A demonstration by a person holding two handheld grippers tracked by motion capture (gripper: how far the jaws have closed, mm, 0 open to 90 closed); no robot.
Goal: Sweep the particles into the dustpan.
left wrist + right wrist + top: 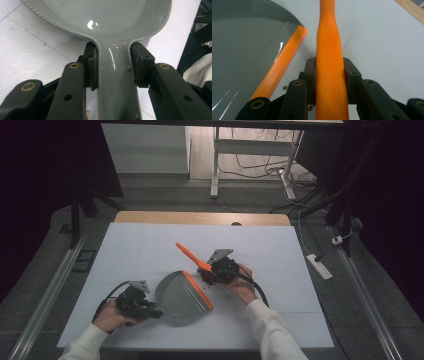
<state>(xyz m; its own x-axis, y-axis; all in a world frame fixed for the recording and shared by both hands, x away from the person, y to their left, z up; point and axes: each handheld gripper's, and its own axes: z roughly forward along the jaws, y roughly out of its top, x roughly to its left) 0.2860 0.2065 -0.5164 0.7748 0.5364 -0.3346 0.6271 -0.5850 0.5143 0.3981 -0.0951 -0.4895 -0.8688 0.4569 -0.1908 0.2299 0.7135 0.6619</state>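
Left gripper view: dustpan handle (117, 82) between tongs (113, 66)

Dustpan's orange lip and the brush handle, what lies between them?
In the right gripper view, bare white table separates the dustpan's orange lip from the orange brush handle; one small brown crumb lies beside the lip.

The high view looks forward and down over the tabletop (150, 245); 2 close views ride the tongs, sharing the grey dustpan (181, 295).
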